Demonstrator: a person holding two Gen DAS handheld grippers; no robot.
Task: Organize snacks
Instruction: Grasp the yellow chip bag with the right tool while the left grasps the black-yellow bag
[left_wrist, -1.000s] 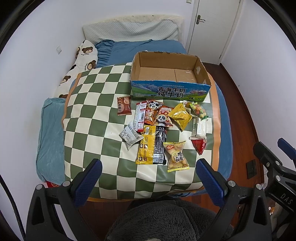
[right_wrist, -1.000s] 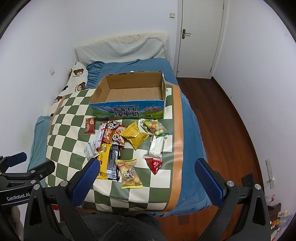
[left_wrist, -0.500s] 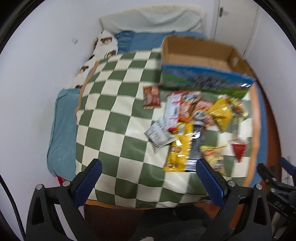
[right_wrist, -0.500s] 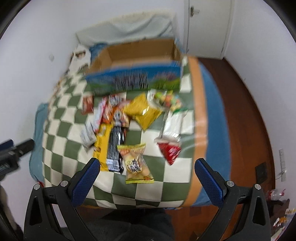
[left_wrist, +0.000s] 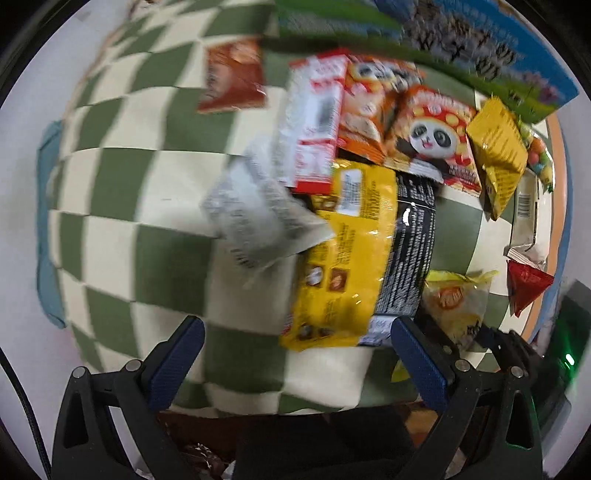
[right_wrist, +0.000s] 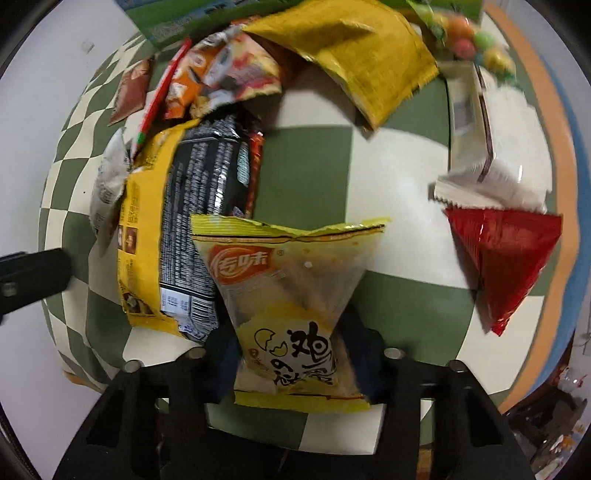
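Your right gripper (right_wrist: 293, 360) is clamped on the egg-snack bag (right_wrist: 291, 295), seemingly; your left gripper (left_wrist: 295, 363) hangs with fingers apart beside the yellow packet (left_wrist: 347, 258).

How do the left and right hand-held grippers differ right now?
The left hand-held gripper is open and empty; the right hand-held gripper is closed on the yellow egg-snack bag. Left sits short of the snack pile; right is at it. Both have blue pads and point toward the checkered blanket.

On the bed (right_wrist: 314, 158), the egg-snack bag (right_wrist: 291, 295) lies nearest, the long packets (right_wrist: 177, 229) just left, the triangular pack (right_wrist: 506, 258) right, the box (left_wrist: 461, 48) behind all.
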